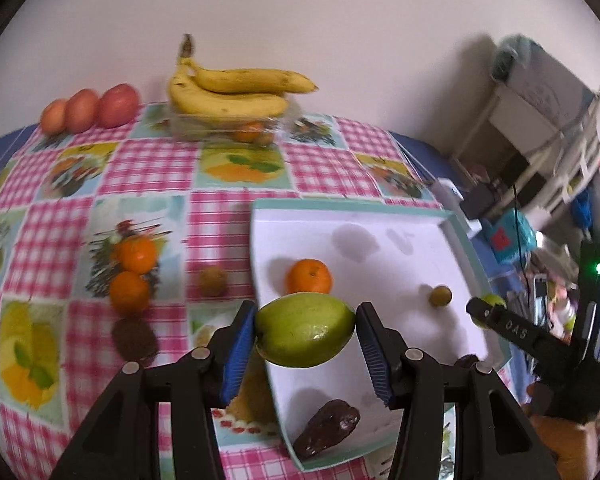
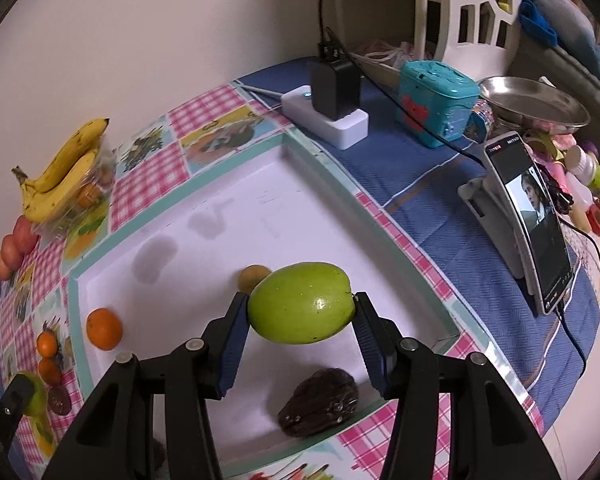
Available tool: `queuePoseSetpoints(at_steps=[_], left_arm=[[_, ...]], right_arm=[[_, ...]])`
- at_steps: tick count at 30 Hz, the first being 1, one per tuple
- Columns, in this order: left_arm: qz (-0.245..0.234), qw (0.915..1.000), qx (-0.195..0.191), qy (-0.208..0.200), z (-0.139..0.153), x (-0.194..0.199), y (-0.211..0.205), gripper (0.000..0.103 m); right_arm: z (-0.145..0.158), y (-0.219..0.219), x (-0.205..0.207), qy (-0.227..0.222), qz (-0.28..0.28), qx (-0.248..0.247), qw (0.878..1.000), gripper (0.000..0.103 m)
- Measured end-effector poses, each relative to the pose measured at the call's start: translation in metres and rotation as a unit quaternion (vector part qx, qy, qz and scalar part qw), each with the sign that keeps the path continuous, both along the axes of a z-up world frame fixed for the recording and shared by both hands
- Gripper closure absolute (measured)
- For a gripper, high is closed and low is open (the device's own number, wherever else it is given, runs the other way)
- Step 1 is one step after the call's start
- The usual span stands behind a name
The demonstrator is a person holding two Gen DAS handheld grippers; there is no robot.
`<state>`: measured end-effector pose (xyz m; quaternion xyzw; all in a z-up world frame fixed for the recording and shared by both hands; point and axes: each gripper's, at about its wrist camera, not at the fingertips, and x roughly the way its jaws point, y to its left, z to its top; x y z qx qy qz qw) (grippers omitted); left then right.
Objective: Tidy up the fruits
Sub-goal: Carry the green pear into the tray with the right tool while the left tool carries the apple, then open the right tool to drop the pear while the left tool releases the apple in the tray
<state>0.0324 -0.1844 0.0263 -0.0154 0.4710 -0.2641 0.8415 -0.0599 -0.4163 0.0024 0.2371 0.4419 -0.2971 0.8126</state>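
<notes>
My left gripper (image 1: 305,334) is shut on a green fruit (image 1: 305,334), held above the near left corner of the white tray (image 1: 396,216). My right gripper (image 2: 302,309) is shut on another green fruit (image 2: 302,309), held above the tray (image 2: 180,216). In the tray lie an orange (image 1: 309,276), a small brown fruit (image 1: 440,296) and a dark avocado (image 1: 327,429). The avocado (image 2: 320,402) and orange (image 2: 104,328) also show in the right wrist view. The right gripper (image 1: 485,312) shows at the tray's right edge in the left wrist view.
Bananas (image 1: 236,92) lie on a clear container at the back, three red fruits (image 1: 88,110) to their left. Two oranges (image 1: 134,272), a brown fruit (image 1: 212,280) and a dark fruit (image 1: 134,338) lie on the checked cloth. A phone on a stand (image 2: 536,220), charger (image 2: 332,112) and teal box (image 2: 436,100) stand right.
</notes>
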Motion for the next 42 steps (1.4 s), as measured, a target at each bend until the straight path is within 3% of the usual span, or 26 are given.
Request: queuePoseSetpoints(at_steps=[13,22,33,36,42], left_arm=[[-0.012,0.9984,0.042,0.037,-0.047,0.010,-0.027,0.049],[-0.025,0.9971,0.069,0.019,-0.047,0.005,-0.032,0.049],[-0.029,0.9980,0.051,0.023,-0.031,0.003,-0.030,0.045],[-0.020,0.9983,0.050,0.022,-0.022,0.004,-0.025,0.044],[0.041,0.9976,0.046,0.031,-0.011,0.014,0.006,0.038]], right_arm=[[-0.032,-0.009,0.006,0.030,-0.004,0.023,0.999,0.050],[-0.036,-0.010,0.008,0.035,-0.004,0.019,0.999,0.050],[-0.035,-0.007,0.008,0.038,0.000,0.011,0.999,0.048],[-0.029,-0.003,0.009,0.035,0.006,-0.006,0.999,0.035],[-0.007,0.005,0.007,0.014,0.014,-0.032,0.999,0.035]])
